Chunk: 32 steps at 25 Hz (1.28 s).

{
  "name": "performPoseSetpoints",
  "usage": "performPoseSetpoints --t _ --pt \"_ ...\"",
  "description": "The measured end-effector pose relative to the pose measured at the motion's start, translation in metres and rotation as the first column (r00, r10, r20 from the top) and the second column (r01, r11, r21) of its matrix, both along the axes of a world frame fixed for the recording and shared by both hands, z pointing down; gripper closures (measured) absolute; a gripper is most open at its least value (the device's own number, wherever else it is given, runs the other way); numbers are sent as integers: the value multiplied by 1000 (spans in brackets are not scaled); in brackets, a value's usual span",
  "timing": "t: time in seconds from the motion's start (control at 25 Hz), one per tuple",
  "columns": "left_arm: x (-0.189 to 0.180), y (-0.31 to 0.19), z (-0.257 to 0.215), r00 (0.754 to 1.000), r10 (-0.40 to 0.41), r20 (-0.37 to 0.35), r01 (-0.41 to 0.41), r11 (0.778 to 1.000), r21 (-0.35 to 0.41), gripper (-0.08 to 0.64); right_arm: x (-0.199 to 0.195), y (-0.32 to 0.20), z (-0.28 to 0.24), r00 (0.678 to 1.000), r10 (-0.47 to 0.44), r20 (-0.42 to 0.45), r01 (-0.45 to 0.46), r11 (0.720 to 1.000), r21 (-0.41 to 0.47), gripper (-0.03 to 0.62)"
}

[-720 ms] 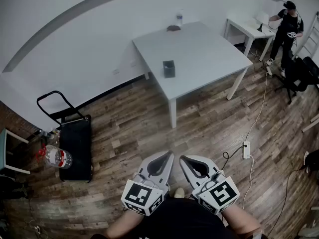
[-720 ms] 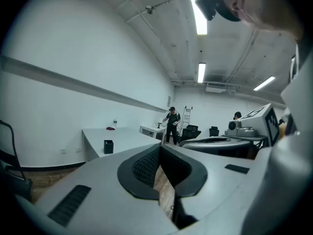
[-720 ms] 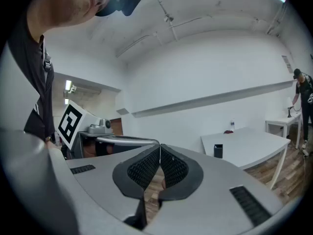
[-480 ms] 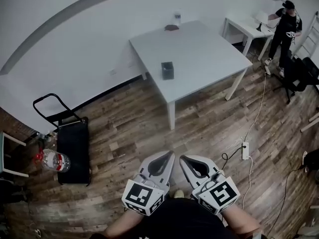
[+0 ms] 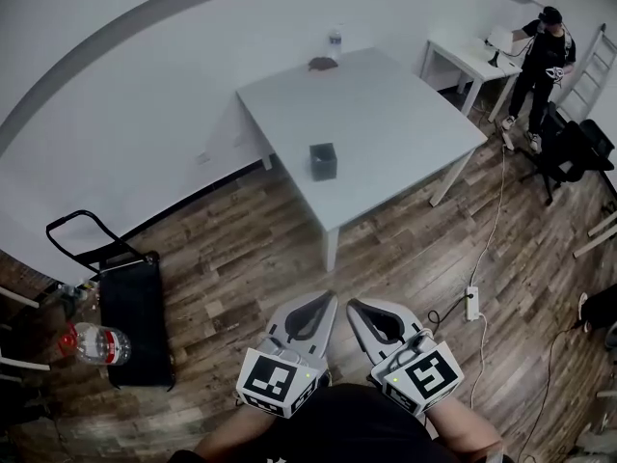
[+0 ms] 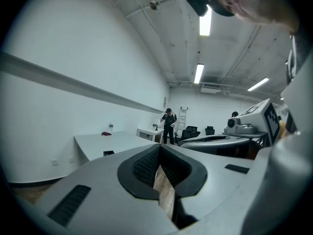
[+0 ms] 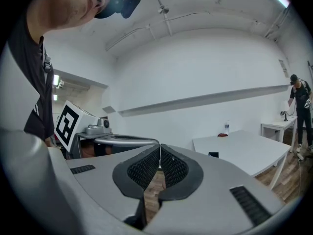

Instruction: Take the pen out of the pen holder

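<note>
Desk [image 5: 386,104] now closer in my view. Left tongs [image 5: 326,298], right tongs [image 5: 353,306] closed, empty. Pen holder [image 5: 323,161] well apart; pen untaken.

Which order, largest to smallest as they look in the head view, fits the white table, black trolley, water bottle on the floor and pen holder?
1. white table
2. black trolley
3. water bottle
4. pen holder
The holder stands farther from the camera, so its true size against the bottle is unsure.

Dark pen holder [image 5: 323,161], white table [image 5: 386,114], brown wood-grain floor [image 5: 241,258].
</note>
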<state>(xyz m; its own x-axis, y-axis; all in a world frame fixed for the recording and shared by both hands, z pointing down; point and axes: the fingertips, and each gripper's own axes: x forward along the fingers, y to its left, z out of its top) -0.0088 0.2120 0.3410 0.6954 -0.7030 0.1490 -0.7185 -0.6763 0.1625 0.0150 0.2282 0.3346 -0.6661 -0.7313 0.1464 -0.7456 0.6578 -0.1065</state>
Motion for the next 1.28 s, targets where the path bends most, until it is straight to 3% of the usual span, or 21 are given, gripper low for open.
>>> performPoseSetpoints --t 0.64,1.28 --pt "-17 -82 10 999 26 -22 -27 999 -27 554 -9 -89 6 998 58 -8 -58 998 -16 578" --pt "-5 -228 7 989 -146 -22 145 989 -28 554 11 -245 12 994 -98 -45 98 995 -12 578"
